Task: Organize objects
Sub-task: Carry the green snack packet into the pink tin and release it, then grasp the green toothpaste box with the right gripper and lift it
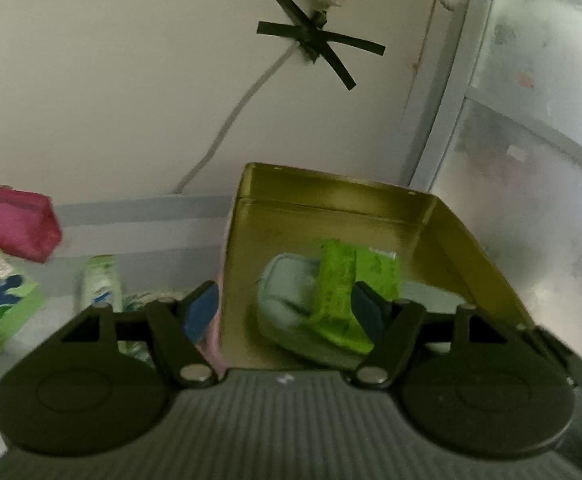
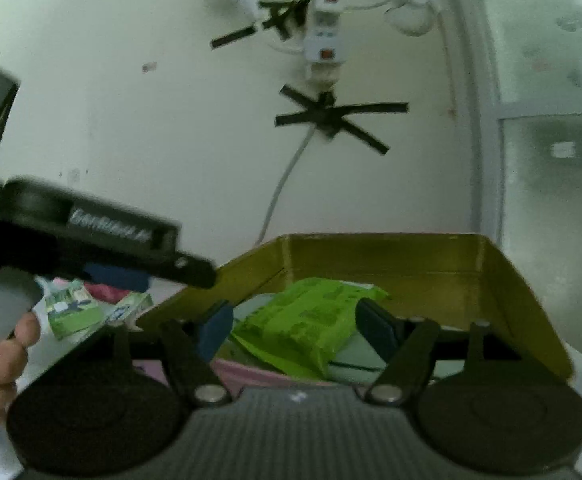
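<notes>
Both views face an open gold tin (image 1: pixel 331 216) with its hinged lid standing up toward the wall. Inside lie a bright green packet (image 1: pixel 343 300) and a pale blue-grey pouch (image 1: pixel 287 292), the packet leaning over the pouch. Left tongs (image 1: pixel 287 312): jaws apart, nothing pressed between the pads; the left pad sits outside the tin's side wall, the right pad inside, beside the packet. Right tongs (image 2: pixel 299 328): jaws apart, straddling the green packet (image 2: pixel 307 328) without clamping it, as far as the blur allows. Loose items remain on the tabletop (image 1: pixel 63 292) to the left: a pink pouch (image 1: pixel 21 226), a green carton (image 1: pixel 3 296), a pale green tube (image 1: pixel 101 282). Risks, as judgement: the left tongs straddle the tin wall, so a sideways move could drag or tip the tin; a pad could snag the packet and lift it out. The raised lid and the wall block travel ahead; the two tools are near each other, so clashing is possible. Open room lies upward and left, over the loose items.
</notes>
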Available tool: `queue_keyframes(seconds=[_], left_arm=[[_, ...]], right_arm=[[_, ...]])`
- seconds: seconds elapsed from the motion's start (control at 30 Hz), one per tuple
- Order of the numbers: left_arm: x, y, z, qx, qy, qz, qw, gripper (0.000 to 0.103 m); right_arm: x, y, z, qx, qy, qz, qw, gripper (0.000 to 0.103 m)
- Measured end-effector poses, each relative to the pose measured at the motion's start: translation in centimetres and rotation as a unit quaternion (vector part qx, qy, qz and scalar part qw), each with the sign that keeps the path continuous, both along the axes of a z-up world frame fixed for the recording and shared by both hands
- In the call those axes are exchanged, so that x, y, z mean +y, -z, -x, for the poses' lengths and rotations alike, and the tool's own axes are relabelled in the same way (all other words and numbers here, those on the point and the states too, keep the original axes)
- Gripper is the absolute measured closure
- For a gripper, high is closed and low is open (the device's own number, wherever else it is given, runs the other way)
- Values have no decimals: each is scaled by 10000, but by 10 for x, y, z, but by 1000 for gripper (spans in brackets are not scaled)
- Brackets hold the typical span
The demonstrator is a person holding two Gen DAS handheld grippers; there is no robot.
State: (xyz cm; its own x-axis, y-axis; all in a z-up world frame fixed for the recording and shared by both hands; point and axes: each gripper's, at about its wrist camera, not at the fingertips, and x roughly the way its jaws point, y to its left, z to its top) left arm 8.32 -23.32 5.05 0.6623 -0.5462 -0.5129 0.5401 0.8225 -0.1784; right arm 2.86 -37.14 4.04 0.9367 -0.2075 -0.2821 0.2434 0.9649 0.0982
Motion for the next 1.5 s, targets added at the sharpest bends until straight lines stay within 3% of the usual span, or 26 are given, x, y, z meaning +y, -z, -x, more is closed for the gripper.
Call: queue_keyframes(seconds=[0.17,0.33,0.47,0.53,0.67,0.77,0.8,0.83,0.87,0.93,1.03,1.1,1.2,1.33,1.37,1.43,1.5], left_arm=[[16,3,23,-232,2,-219,9995,28],[73,14,38,-152,-238,-75,9996,27],[135,31,32,-200,-969,-247,9948,27],[163,41,26,-228,-1526,-453,9870,27],[205,58,14,87,-2000,-106,9797,27],[213,67,11,254,-2064,-11,9781,27],[213,68,12,240,-2041,-1,9787,27],[212,66,14,199,-2013,30,9793,27],[213,64,15,182,-1956,112,9804,27],[211,61,16,223,-1825,223,9827,27],[209,61,19,458,-1641,369,9847,27],[207,59,19,745,-1445,608,9848,23],[192,56,22,1185,-1000,1022,9826,12],[158,63,24,1777,-457,1178,9759,8],[151,62,28,1724,-480,1103,9777,5],[135,60,32,1674,-500,908,9804,5],[122,60,35,1793,-475,885,9786,5]], right_arm=[[6,-4,24,-312,226,-448,9983,32],[33,-9,32,-312,-251,-582,9975,32],[69,-1,14,99,-983,-549,9936,33],[89,6,-1,352,-1196,-501,9909,33],[122,18,-37,801,-1444,-378,9855,35],[140,27,-63,1091,-1409,-395,9832,37],[144,30,-73,1231,-1377,-327,9823,40],[145,34,-82,1375,-1362,-337,9805,57],[143,40,-89,1556,-1378,-450,9771,62],[136,46,-87,1583,-1307,-670,9764,69],[126,42,-64,1595,-1445,-979,9717,72],[110,44,-38,1584,-1706,-1673,9580,72],[75,67,2,1496,-1974,-3529,9023,72],[59,85,32,1174,-2074,-4434,8640,72],[56,89,35,1139,-2109,-4595,8552,72],[54,92,37,1094,-2169,-4681,8496,72],[58,90,37,1082,-2198,-4495,8590,72]])
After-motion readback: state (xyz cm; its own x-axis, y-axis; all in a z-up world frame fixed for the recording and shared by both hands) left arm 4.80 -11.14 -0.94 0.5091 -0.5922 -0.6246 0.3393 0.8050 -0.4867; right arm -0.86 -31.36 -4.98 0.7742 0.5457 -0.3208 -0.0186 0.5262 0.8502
